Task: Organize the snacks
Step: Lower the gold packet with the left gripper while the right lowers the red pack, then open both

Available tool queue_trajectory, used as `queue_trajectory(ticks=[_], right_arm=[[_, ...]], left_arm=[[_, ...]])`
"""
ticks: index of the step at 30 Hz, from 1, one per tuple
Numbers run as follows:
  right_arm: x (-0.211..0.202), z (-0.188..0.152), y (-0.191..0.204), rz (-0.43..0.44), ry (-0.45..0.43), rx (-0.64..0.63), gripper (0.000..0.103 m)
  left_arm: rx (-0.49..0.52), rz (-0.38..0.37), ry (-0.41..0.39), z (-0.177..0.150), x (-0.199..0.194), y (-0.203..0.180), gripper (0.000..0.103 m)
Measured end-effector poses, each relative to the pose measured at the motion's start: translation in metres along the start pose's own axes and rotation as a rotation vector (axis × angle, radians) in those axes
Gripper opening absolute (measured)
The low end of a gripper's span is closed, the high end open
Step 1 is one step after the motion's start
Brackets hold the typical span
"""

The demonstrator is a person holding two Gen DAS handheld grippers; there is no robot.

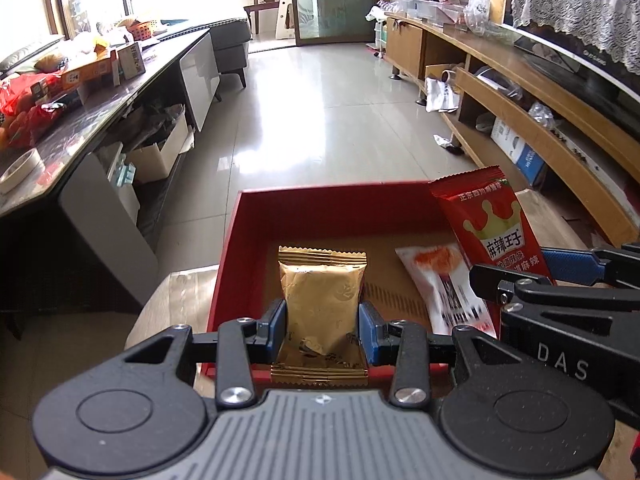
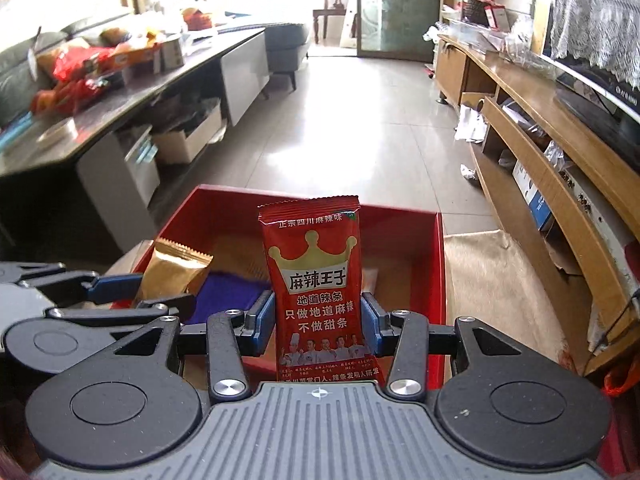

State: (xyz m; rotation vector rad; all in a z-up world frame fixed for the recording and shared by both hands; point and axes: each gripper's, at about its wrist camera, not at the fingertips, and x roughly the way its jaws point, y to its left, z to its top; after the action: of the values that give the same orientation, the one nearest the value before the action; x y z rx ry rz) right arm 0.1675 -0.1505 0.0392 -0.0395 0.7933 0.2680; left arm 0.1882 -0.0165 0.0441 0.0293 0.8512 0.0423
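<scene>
You have each claw pinching its packet upright over the open red cardboard box [image 1: 240,248] at frame centre, ready to drop: left gripper [image 1: 323,330] clamps the crinkled gold foil snack packet [image 1: 322,300], right gripper [image 2: 319,322] the glossy red spicy-strip packet [image 2: 318,280].

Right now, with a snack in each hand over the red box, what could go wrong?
The two grippers are close together, so the right gripper might bump the left gripper. The gold packet is pinched only low down, so it could slip. The red packet might land on the white packet already in the red box.
</scene>
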Motion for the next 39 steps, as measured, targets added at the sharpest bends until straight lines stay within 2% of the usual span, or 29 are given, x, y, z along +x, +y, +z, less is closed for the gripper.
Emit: queue_trajectory(ticks=[7,22,31,37,39], right_arm=[[0.034,0.002,-0.013,0.009,0.012,0.055,0.052],[0.080,-0.003,-0.005,-0.022,0.101,0.025,0.052],[0.085,-0.004,-0.005,-0.030,0.122,0.016,0.055],[0.082,-0.004,-0.007,-0.054,0.127,0.013,0.059],[0.080,-0.003,-0.009,-0.062,0.129,0.014,0.061]], left_arm=[[0.013,0.031,0.025,0.012,0.038,-0.007,0.035],[0.015,0.063,0.133,0.001,0.090,-0.009,0.035],[0.042,0.083,0.127,-0.001,0.090,-0.013,0.035],[0.033,0.082,0.147,0.001,0.087,-0.015,0.039],[0.025,0.076,0.157,0.002,0.085,-0.013,0.043]])
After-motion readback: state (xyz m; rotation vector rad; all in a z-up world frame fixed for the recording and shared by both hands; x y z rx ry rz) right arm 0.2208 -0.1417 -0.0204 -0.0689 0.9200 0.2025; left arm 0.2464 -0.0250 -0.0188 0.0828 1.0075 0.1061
